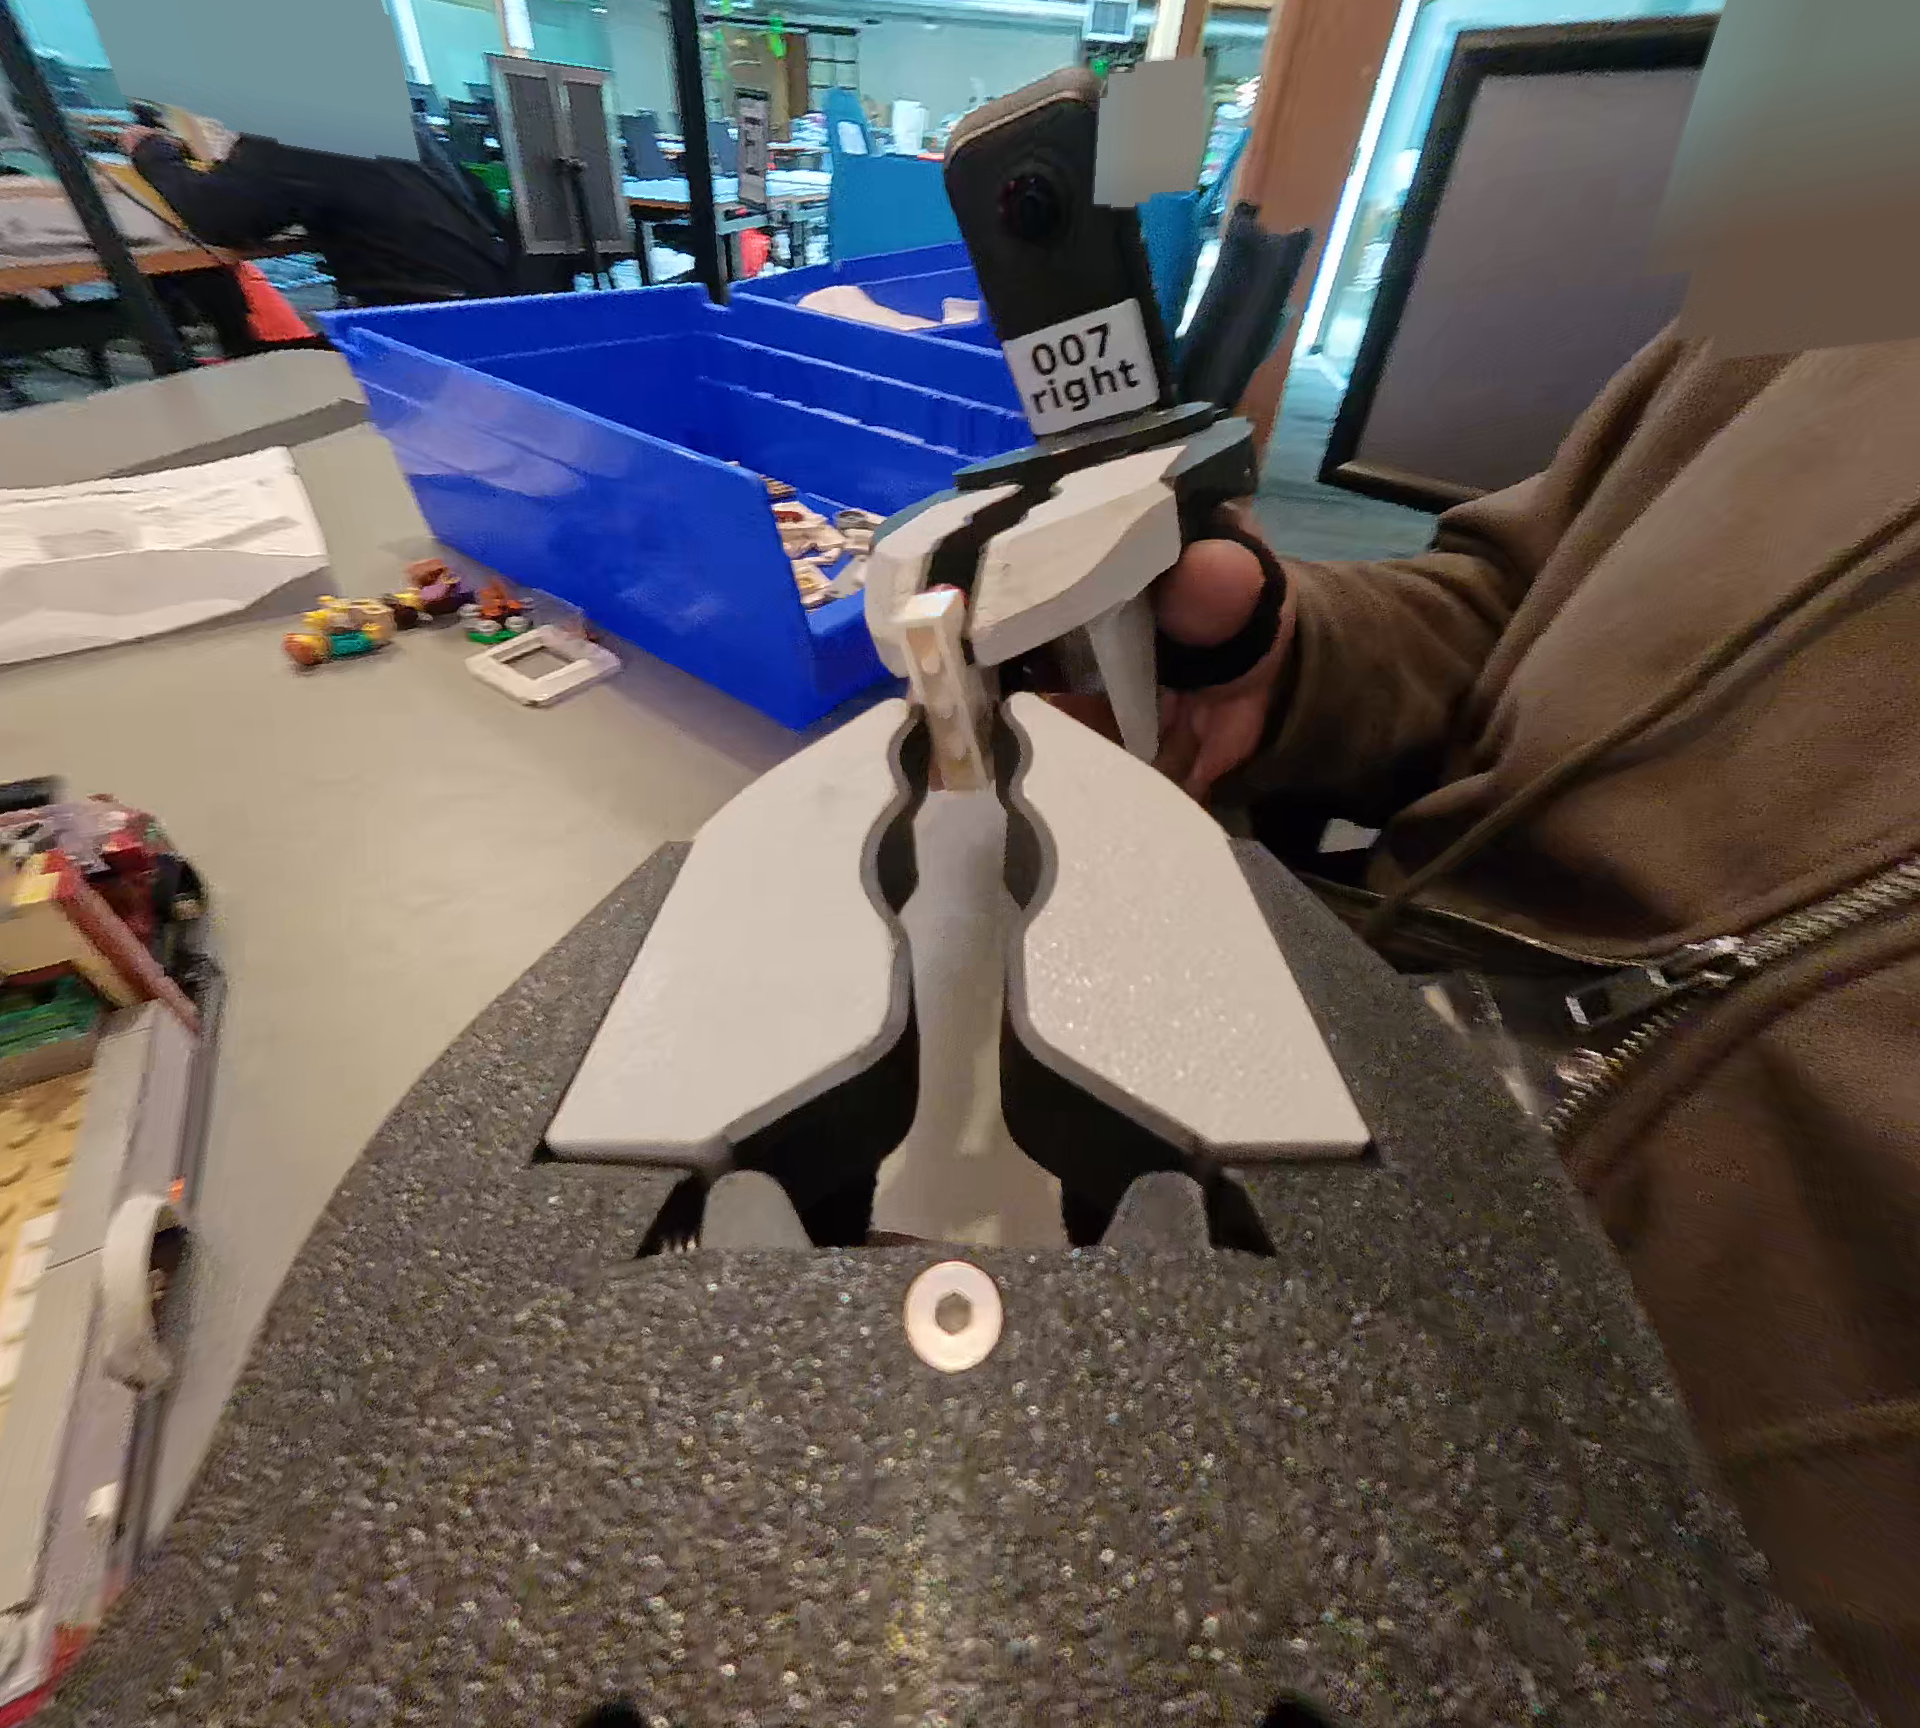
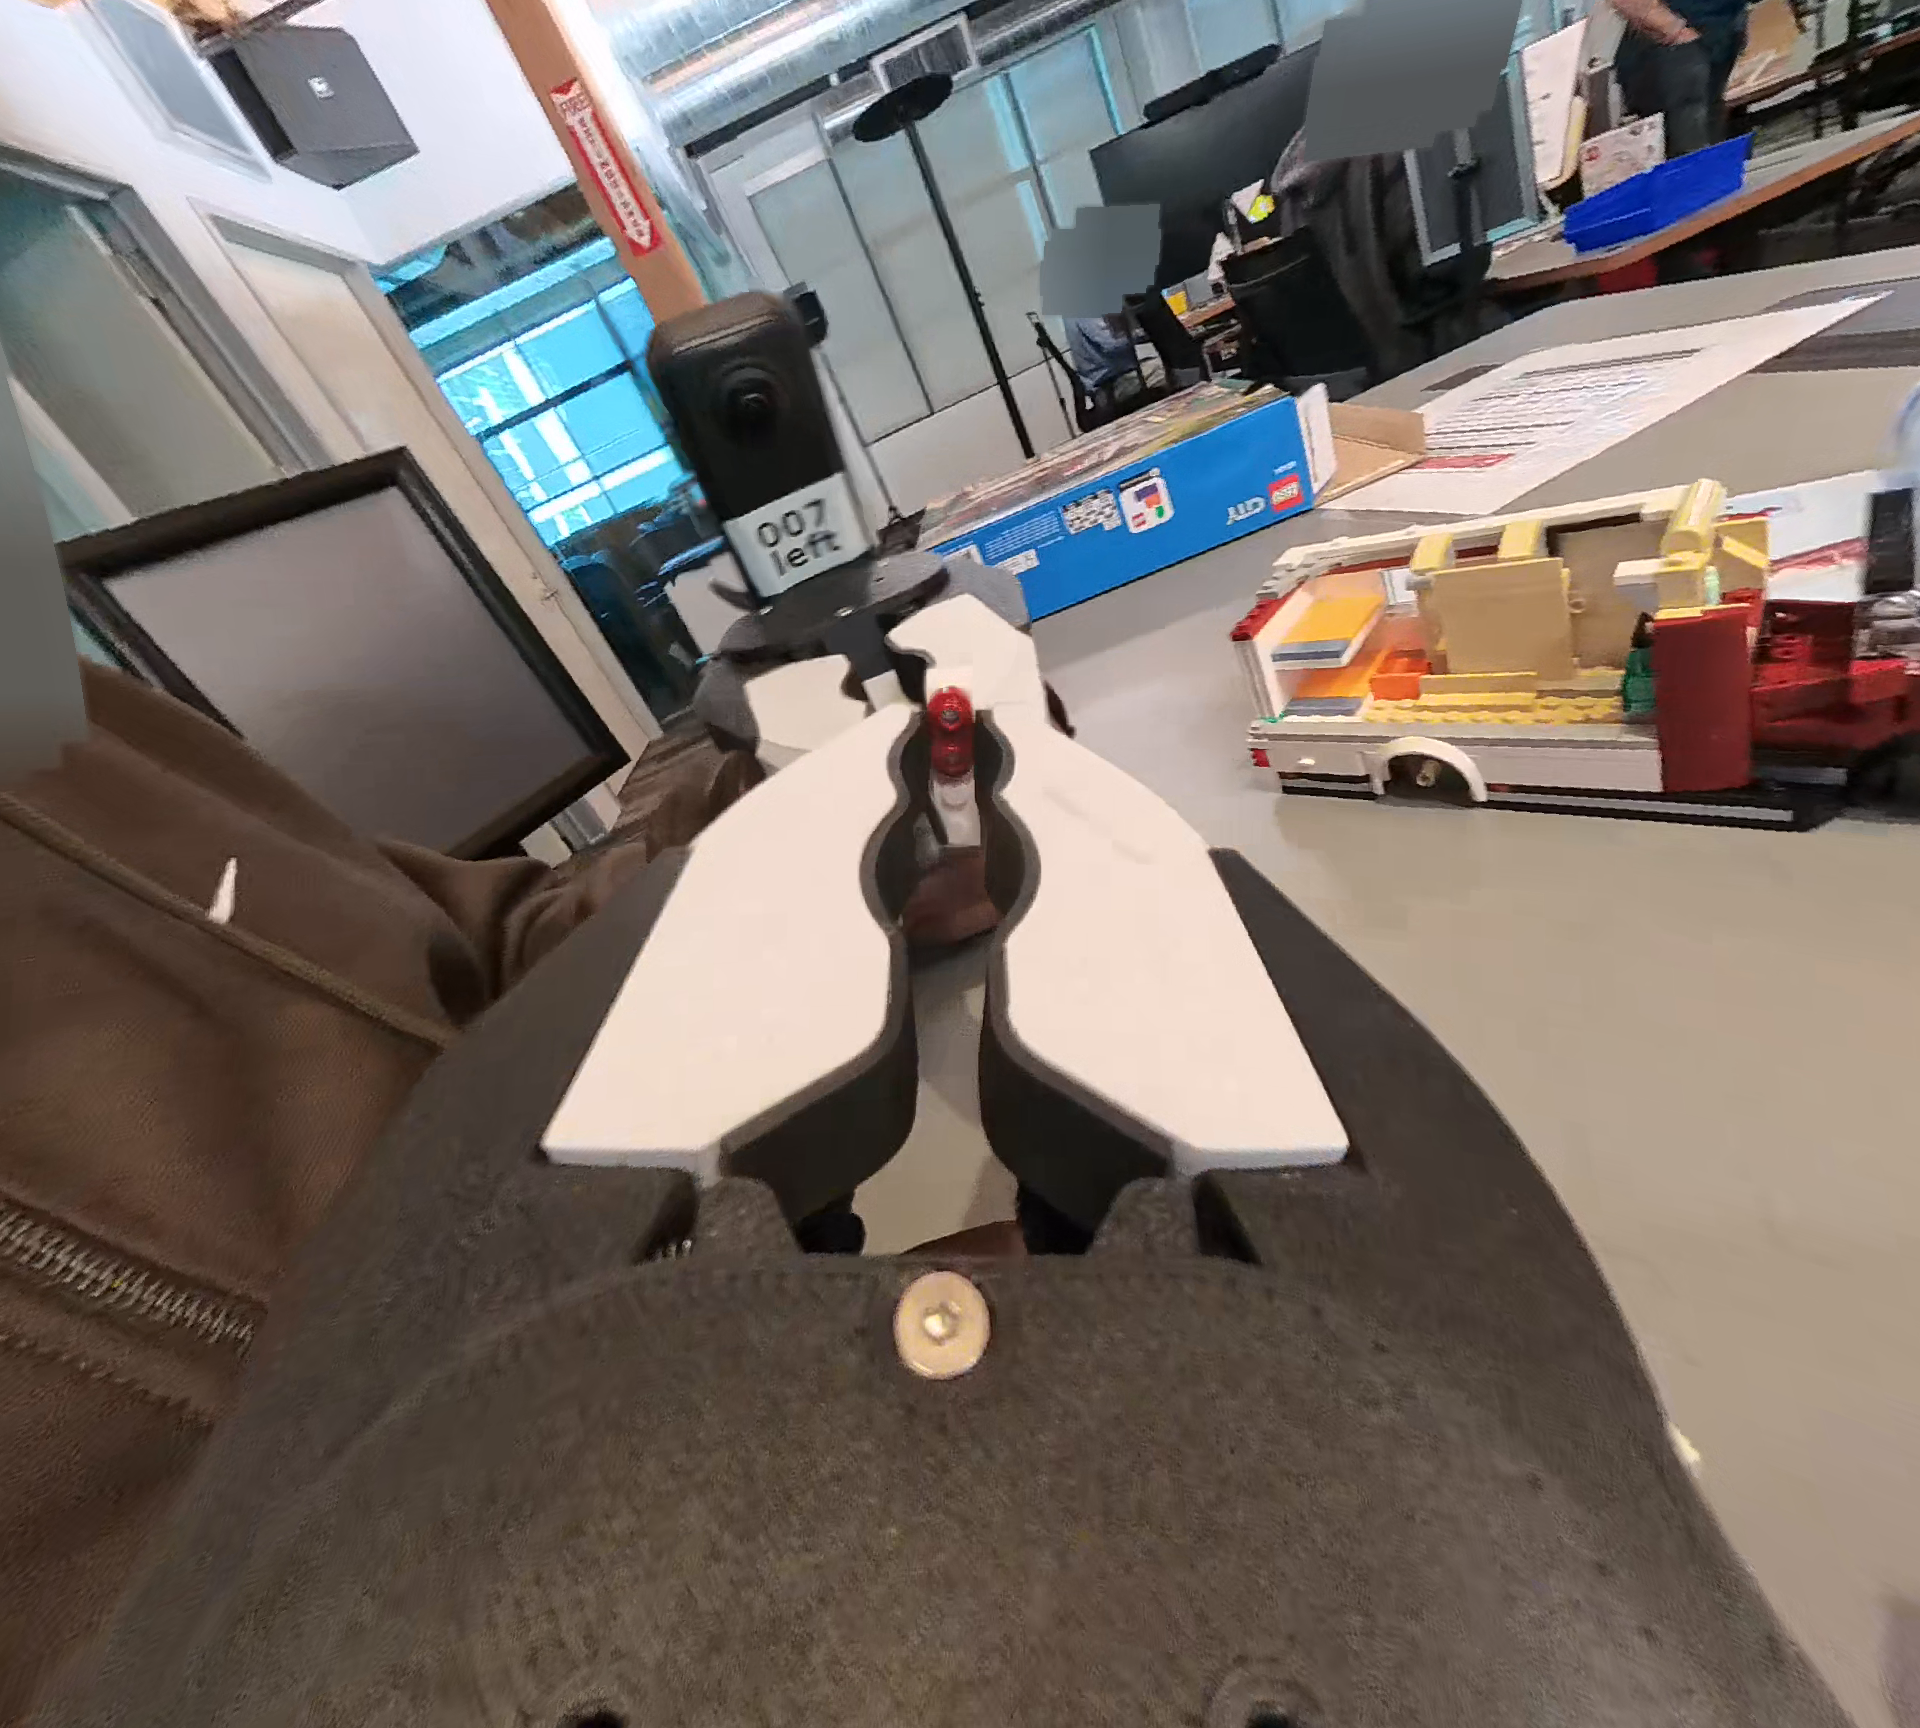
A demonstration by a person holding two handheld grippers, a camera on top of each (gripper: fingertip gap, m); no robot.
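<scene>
While the right gripper (image 2: 951, 748) is clenching a small white brick piece with red studs (image 2: 949, 736), the left gripper (image 1: 954, 748) is gripping its other end, a blue plastic bin (image 1: 623, 473) lying beyond.

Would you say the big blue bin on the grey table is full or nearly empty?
Nearly empty: the blue bin shows bare inner walls, with only a few small pieces lying at its near end.

The small pieces (image 1: 826, 540) in the blue bin (image 1: 623, 473) are too tiny to identify.
</scene>
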